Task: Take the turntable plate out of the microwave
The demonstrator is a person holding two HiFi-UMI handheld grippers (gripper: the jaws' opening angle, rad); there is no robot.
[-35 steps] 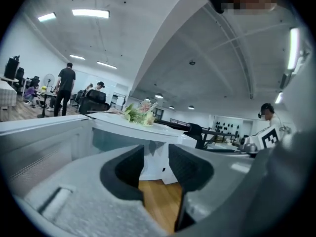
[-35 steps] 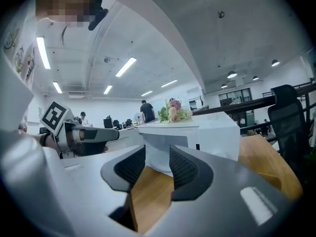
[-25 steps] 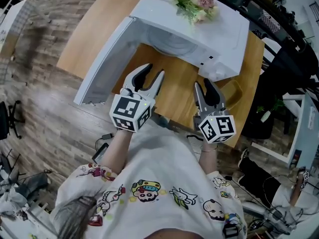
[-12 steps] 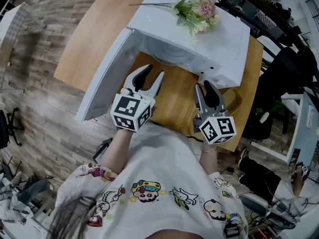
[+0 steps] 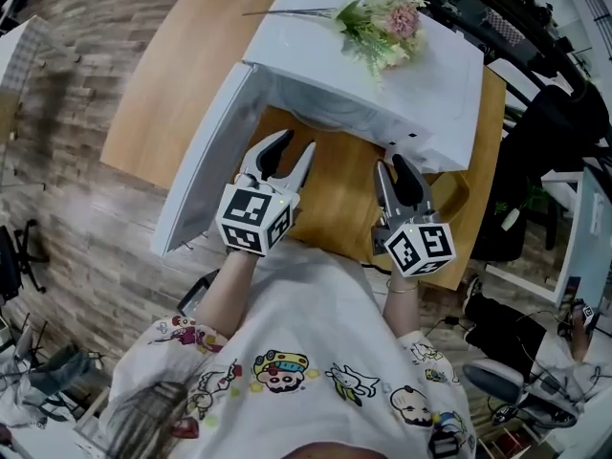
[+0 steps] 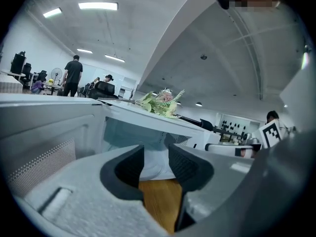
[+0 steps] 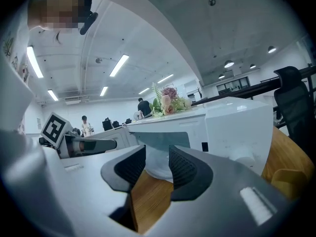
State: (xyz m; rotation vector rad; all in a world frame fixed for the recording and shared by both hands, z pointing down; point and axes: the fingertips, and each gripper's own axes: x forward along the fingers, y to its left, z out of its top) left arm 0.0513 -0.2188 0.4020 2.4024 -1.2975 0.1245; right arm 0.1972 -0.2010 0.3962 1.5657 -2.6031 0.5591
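Left gripper (image 5: 295, 144) and right gripper (image 5: 391, 163) gape empty before the open microwave (image 5: 421, 84); its door (image 5: 206, 156) juts left; flowers (image 5: 382, 19) lie atop.

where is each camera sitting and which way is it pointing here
Head view: on the person's head, facing steeply down at the open microwave on the table; shows forearms, shirt, left tool, right tool.
Left gripper view: on the left tool, facing into the microwave cavity; shows its open jaws.
Right gripper view: on the right tool, facing the microwave front; shows its open jaws, the left tool.
Shared: all three see the flowers on the microwave.
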